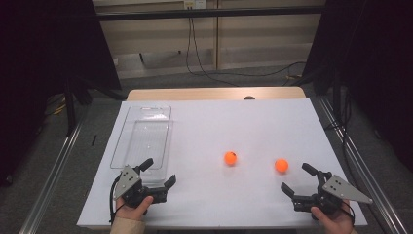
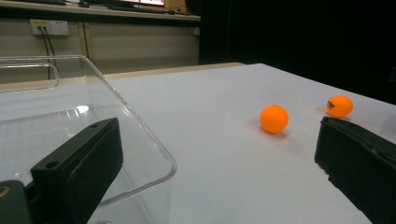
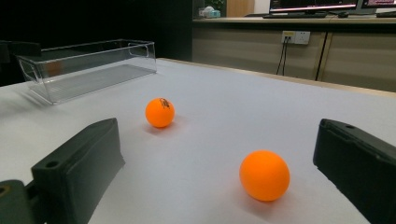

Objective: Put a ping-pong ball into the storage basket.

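Two orange balls lie on the white table top (image 1: 219,126): one near the middle (image 1: 230,157), one to its right (image 1: 281,165). A clear plastic tray (image 1: 141,136) stands at the left with nothing in it. My left gripper (image 1: 159,171) is open at the tray's near end, one jaw over its near rim. My right gripper (image 1: 295,178) is open just short of the right ball. In the right gripper view that ball (image 3: 264,175) lies close ahead between the jaws, the other ball (image 3: 159,112) farther off. The left gripper view has both balls (image 2: 274,118) (image 2: 339,106) ahead to the right.
The table's wooden far edge (image 1: 214,93) shows beyond the white sheet. Metal rails (image 1: 53,170) run along both sides of the table. Cables (image 1: 204,68) lie on the floor behind. The tray's near corner (image 2: 159,154) is right in front of the left jaws.
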Demonstrator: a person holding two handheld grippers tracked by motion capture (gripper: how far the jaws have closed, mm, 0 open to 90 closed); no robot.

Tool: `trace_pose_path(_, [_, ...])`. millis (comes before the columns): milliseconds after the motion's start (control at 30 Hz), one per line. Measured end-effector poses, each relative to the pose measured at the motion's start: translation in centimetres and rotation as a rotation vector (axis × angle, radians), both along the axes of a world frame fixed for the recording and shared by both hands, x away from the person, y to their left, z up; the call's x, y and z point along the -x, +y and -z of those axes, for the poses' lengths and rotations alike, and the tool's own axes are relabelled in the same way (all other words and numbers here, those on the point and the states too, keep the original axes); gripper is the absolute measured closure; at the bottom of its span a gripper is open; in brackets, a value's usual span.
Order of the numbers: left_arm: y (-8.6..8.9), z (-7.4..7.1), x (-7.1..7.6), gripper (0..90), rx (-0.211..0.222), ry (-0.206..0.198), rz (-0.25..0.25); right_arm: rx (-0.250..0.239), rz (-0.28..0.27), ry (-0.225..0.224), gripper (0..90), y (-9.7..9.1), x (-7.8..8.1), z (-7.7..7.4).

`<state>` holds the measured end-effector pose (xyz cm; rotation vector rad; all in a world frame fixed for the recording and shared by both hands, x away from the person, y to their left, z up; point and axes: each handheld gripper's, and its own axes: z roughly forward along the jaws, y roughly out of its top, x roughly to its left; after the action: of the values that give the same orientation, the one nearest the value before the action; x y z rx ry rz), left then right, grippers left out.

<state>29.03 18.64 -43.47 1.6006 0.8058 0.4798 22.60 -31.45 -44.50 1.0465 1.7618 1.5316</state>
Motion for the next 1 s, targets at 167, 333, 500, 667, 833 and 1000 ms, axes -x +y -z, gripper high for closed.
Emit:
trace_pose_path(167, [-0.7, -0.2, -0.1, 1.0, 0.012, 0.004, 0.006, -0.001, -0.003, -0.001, 1.0, 0.0, 0.0, 0.0])
trace_pose_path(333, [-1.4, -0.3, -0.2, 1.0, 0.011, 0.006, 0.022, -0.001, -0.003, -0.001, 1.0, -0.1, 0.0, 0.0])
trace_pose_path(500, [-2.2, -0.5, -0.4, 1.0, -0.003, 0.005, 0.037, 0.001, -0.005, -0.002, 1.0, 0.0, 0.0, -0.1])
trace_pose_path(667, [-2.9, -0.4, -0.6, 1.1, -0.008, 0.011, 0.053, 0.003, -0.007, -0.004, 1.1, 0.0, 0.0, -0.1])
trace_pose_path(833, [-3.4, -0.5, -0.8, 1.1, -0.014, 0.015, 0.060, 0.005, -0.008, -0.006, 1.1, 0.0, 0.0, -0.1])
trace_pose_path(1000, [-4.2, -0.5, -1.0, 1.1, -0.028, 0.013, 0.074, 0.004, -0.010, -0.009, 1.2, 0.1, 0.0, -0.1])
